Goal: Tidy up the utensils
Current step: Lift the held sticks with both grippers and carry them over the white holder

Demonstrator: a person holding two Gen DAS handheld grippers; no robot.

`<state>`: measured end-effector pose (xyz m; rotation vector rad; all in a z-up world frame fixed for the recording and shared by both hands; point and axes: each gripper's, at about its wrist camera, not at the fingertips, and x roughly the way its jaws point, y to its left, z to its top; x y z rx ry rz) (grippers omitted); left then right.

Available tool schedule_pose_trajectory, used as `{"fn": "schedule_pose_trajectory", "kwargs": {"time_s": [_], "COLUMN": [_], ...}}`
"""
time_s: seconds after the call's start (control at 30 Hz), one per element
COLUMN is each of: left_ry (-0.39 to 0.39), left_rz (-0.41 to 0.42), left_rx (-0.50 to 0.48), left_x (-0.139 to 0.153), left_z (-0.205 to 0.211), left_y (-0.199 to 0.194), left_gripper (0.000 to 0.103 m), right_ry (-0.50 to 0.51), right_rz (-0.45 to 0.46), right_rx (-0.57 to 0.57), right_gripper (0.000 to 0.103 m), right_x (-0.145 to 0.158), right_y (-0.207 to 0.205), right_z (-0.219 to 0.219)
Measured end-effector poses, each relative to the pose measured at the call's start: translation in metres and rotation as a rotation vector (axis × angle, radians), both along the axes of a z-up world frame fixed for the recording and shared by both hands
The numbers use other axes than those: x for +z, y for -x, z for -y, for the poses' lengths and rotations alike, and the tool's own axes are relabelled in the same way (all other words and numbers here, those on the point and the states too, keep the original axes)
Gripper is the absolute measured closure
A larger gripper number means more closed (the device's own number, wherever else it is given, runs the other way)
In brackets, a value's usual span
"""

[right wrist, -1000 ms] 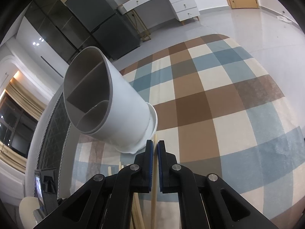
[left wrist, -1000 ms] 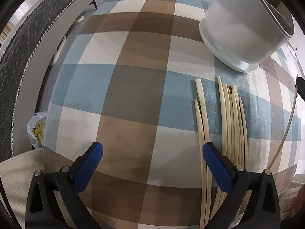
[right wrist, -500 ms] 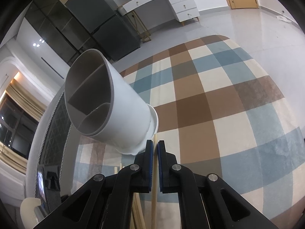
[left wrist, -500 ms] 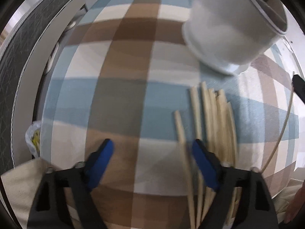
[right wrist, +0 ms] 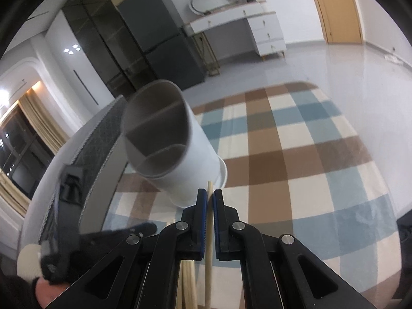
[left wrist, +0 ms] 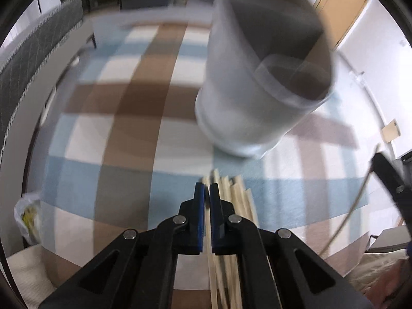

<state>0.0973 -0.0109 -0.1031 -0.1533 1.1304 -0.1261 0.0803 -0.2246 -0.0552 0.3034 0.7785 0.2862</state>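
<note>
A white utensil holder (left wrist: 257, 82) with inner dividers stands on the checked cloth, seen blurred in the left wrist view and sharper in the right wrist view (right wrist: 175, 154). Several pale wooden chopsticks (left wrist: 231, 206) lie in front of it. My left gripper (left wrist: 207, 193) is shut, with one chopstick (left wrist: 211, 270) running between its pads. My right gripper (right wrist: 209, 198) is shut on a single chopstick (right wrist: 209, 221) that points toward the holder's base. The left gripper also shows at the lower left of the right wrist view (right wrist: 103, 237).
The checked blue, brown and cream cloth (right wrist: 296, 154) covers the table. A grey padded bench (left wrist: 25, 59) runs along the left. A plastic bag (left wrist: 25, 221) lies off the table's left edge. A dark cabinet (right wrist: 144, 38) and white desk (right wrist: 244, 20) stand far behind.
My left gripper has shut from wide open, moved right over the chopsticks and tilted up toward the holder. My right gripper lifted a little, still shut on its chopstick.
</note>
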Motion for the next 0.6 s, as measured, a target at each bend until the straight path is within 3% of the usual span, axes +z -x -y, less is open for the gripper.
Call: {"fn": "schedule_pose_trajectory", "kwargs": {"time_s": [0.13,0.27,0.6], "left_ry": [0.027,0.022,0.025], "left_rz": [0.171,0.283,0.337], "left_rx": [-0.005,-0.010,-0.026], "left_x": [0.042,0.065,0.082], "left_z": [0.000,0.004,0.001], "left_y": [0.028,0.049,0.058], "left_gripper": [0.103,0.103,0.103], "right_ry": [0.023,0.049,0.087], "right_rz": [0.076,0.142,0.208], "right_rx": [0.003,0.000,0.016], "right_gripper": [0.099,0.099,0.099], "right_x": [0.017,0.032,0.047], "right_y": [0.018,0.038,0.067], "right_z": [-0.004,-0.009,-0.021]}}
